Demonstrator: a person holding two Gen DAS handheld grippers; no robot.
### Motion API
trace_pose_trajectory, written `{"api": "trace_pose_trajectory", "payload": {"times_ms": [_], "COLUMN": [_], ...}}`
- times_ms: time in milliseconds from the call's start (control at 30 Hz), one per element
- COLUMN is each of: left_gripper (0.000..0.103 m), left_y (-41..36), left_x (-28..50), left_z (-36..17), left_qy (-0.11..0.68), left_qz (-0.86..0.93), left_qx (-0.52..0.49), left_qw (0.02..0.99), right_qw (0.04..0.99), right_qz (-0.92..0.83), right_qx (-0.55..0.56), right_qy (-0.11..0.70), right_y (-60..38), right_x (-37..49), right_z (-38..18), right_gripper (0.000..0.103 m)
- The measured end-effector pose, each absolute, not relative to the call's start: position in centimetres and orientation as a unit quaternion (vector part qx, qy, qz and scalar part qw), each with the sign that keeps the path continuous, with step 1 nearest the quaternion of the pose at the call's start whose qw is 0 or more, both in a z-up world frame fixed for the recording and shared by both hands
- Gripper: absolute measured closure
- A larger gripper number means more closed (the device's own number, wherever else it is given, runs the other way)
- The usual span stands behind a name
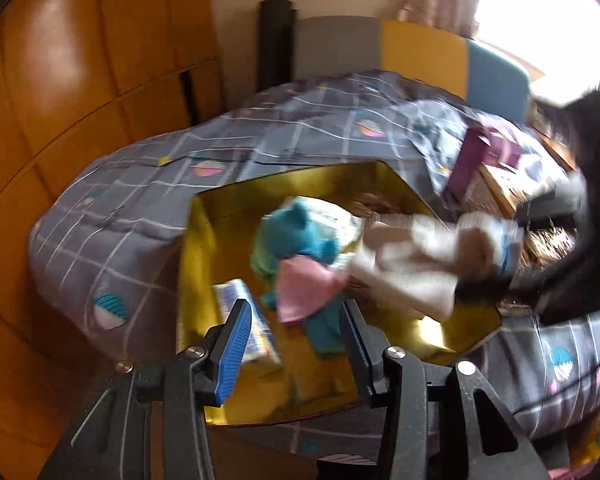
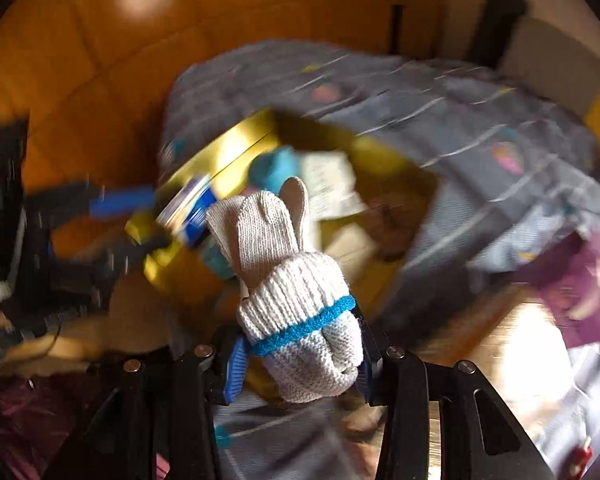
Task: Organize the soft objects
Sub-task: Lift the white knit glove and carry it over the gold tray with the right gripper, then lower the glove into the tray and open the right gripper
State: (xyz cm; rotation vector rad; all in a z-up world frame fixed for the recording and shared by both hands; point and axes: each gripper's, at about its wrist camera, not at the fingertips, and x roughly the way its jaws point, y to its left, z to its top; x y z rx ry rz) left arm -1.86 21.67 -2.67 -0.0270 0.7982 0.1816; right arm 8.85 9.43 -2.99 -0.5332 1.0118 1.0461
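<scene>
A gold box (image 1: pixel 204 264) stands open on a grey patterned quilt (image 1: pixel 140 208). Inside lie a teal cloth (image 1: pixel 296 236), a pink cloth (image 1: pixel 304 292) and a small blue-and-white pack (image 1: pixel 248 320). My left gripper (image 1: pixel 296 340) is open just above the box's near side, empty. My right gripper (image 2: pixel 300 356) is shut on a white knitted glove (image 2: pixel 292 280) with a blue cuff band. In the left wrist view the glove (image 1: pixel 420 264) hangs blurred over the box's right side, held from the right. The box (image 2: pixel 220 152) lies beyond the glove in the right wrist view.
A purple carton (image 1: pixel 484 160) lies on the quilt at the right. An orange wooden wall (image 1: pixel 80 80) stands at left. A grey, yellow and blue headboard (image 1: pixel 420 52) and a bright window (image 1: pixel 540 8) are behind. The left gripper (image 2: pixel 100 208) shows blurred at left in the right wrist view.
</scene>
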Motion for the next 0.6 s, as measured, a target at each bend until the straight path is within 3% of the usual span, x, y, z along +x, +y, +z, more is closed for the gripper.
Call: {"api": "trace_pose_trajectory", "payload": {"times_ms": [267, 600], "left_gripper": [0.057, 0.057], "left_y": [22.2, 21.8], "left_x": [-2.0, -1.8], "left_z": [-2.7, -3.0], "left_qy": [0.382, 0.384], "left_qz": [0.096, 0.097], "left_qx": [-0.021, -0.026], "left_qw": [0.919, 0.918], "right_qw": [0.704, 0.745], "right_qz": [0.454, 0.394], "right_qx": [-0.255, -0.282], "right_qy": [0.482, 0.458], "right_y": [13.2, 13.4], "right_x": [7.7, 8.0], "right_z": [-7.9, -9.1], "right_gripper": [0.060, 0.061]}}
